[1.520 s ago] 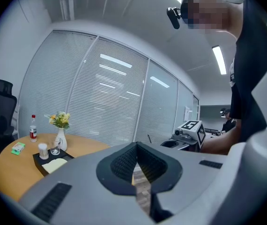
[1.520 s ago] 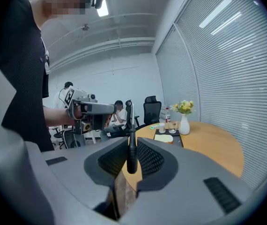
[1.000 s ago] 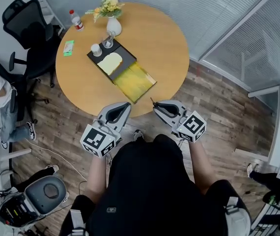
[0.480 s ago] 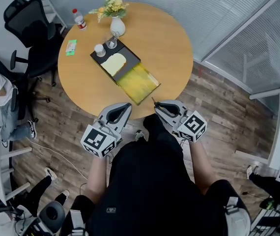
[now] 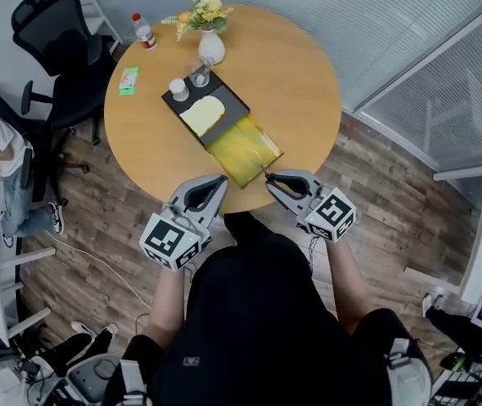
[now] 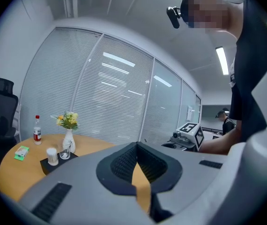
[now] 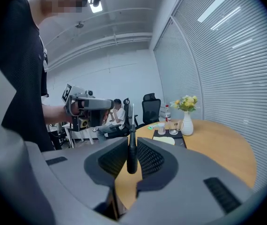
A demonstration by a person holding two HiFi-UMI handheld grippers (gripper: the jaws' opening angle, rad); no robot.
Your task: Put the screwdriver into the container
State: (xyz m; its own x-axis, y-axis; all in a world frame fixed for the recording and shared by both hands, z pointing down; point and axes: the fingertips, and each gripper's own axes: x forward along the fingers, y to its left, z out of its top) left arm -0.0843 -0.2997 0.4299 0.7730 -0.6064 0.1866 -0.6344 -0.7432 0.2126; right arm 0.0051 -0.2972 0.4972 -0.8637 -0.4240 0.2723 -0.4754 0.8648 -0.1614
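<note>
**Right gripper.** The right gripper point(image 7: 132, 142) has its jaws closed on the black-handled screwdriver with a thin metal shaft point(image 7: 131, 159). The handle is clamped between the ribbed pads and the shaft projects straight out beyond the jaw tips. In the head view this gripper point(image 5: 272, 183) sits at lower centre of the frame. The screwdriver tip point(image 5: 264, 173) lies at the near edge of the round wooden table point(image 5: 300, 74).

**Left gripper.** The left gripper point(image 6: 136, 145) has its jaw tips closed together with nothing between them; only the table surface shows through the gap behind the tips. In the head view it point(image 5: 218, 181) sits just left of the right gripper, at the table's near edge.

**Container.** The black rectangular container with a yellow-lined section point(image 5: 229, 101) lies at the centre of the table, set diagonally. Its yellow end points toward the grippers, and the near corner is just beside the screwdriver tip. A cream slab point(image 5: 201, 115) lies in the black end. The screwdriver is outside the container.

**Other items.**
- A small white cup point(image 5: 178, 89) and a clear glass point(image 5: 200, 76) stand at the container's far end.
- A white vase of yellow flowers point(image 5: 210, 47) stands beyond them.
- A red-capped bottle point(image 5: 145, 32) and a green packet point(image 5: 128, 80) lie toward the upper left.
</note>
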